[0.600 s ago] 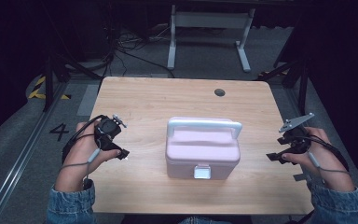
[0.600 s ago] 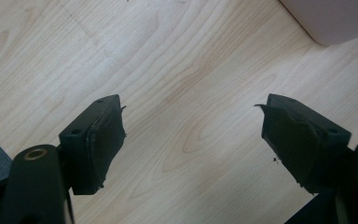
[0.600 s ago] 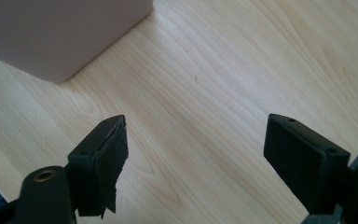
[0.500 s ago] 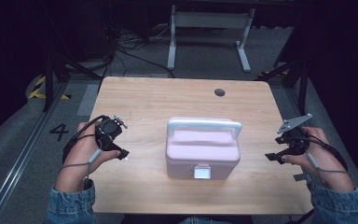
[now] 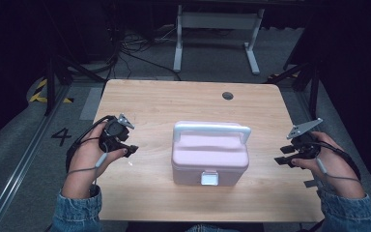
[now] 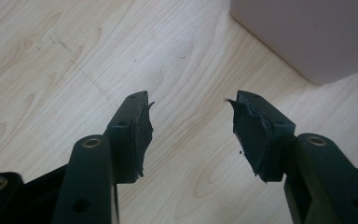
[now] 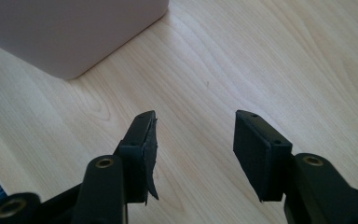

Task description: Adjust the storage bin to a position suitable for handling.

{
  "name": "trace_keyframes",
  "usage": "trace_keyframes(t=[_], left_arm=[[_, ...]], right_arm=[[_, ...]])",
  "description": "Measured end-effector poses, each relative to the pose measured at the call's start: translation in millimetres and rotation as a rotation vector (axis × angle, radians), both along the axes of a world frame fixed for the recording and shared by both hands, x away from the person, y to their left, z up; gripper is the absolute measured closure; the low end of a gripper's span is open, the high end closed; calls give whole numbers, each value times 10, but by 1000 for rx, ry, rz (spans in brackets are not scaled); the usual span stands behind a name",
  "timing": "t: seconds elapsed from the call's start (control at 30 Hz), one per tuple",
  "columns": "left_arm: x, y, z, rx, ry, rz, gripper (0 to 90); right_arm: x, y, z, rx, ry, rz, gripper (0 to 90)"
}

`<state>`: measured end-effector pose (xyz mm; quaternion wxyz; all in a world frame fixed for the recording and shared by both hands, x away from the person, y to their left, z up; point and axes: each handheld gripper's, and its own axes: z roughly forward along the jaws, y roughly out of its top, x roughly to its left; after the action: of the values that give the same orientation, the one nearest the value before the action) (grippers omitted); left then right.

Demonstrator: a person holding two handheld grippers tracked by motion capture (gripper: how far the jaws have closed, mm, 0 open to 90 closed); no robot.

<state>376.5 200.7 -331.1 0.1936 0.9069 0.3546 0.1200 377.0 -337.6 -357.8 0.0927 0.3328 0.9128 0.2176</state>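
Note:
A pink box (image 5: 209, 158) with a pale handle (image 5: 211, 129) on top and a white front latch (image 5: 209, 179) stands lid down in the middle of the wooden table (image 5: 188, 99). My left gripper (image 5: 130, 149) is held above the table to the left of the box, open, with nothing between its jaws (image 6: 189, 126). To the right of the box, my right gripper (image 5: 283, 155) is open and empty too (image 7: 194, 137). A corner of the pink box (image 6: 307, 37) shows at the top right of the left gripper view, and another box corner (image 7: 70, 32) at the top left of the right gripper view.
A round cable hole (image 5: 227, 95) sits near the table's far edge. Beyond the table a white frame stand (image 5: 217, 34) rests on the grey floor, with cables (image 5: 125, 46) lying to its left. A number 4 (image 5: 61, 136) is marked on the floor at the left.
My right gripper has drifted slightly toward the box. The left gripper and the box stay where they were.

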Motion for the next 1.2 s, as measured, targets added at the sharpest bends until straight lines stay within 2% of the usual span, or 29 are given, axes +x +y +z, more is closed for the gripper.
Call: trace_keyframes(t=[0.03,0.07,0.17,0.23,0.3,0.37,0.47,0.53,0.6,0.63,0.7,0.83,0.93,1.03,1.1,1.2], left_arm=[[-2,-8,18,12,15,10,471],[4,-10,40,0,45,27,475],[18,-25,94,-45,53,24,569],[32,-67,134,-42,79,44,594],[41,-110,168,-38,73,48,610],[51,-163,206,-54,65,20,616],[56,-214,237,-68,54,-3,616],[57,-263,261,-72,46,-17,602],[66,-315,291,-94,17,-30,554],[66,-315,291,-94,17,-30,534],[64,-369,326,-129,-19,-39,531],[47,-469,359,-159,-40,-94,525],[32,-553,362,-181,-25,-127,470],[23,-627,365,-193,-26,-154,469],[17,-689,371,-209,-36,-178,468],[10,-810,362,-242,-74,-218,435]], right_arm=[[-1,0,8,-3,-7,-10,513],[-4,-1,18,0,-5,-16,533],[-21,-15,56,11,-32,-39,575],[-40,-33,80,18,-46,-55,590],[-57,-53,94,23,-64,-66,600],[-76,-66,89,32,-66,-90,598],[-78,-69,66,39,-72,-99,595],[-85,-66,43,38,-60,-108,588],[-91,-70,25,39,-61,-115,584],[-91,-70,25,39,-61,-115,584],[-104,-82,0,55,-53,-128,584],[-119,-97,-43,69,-34,-134,588],[-126,-100,-63,65,-27,-138,588],[-135,-93,-75,68,-20,-142,586],[-146,-81,-90,74,-11,-137,584],[-163,-69,-112,79,-5,-132,581]])
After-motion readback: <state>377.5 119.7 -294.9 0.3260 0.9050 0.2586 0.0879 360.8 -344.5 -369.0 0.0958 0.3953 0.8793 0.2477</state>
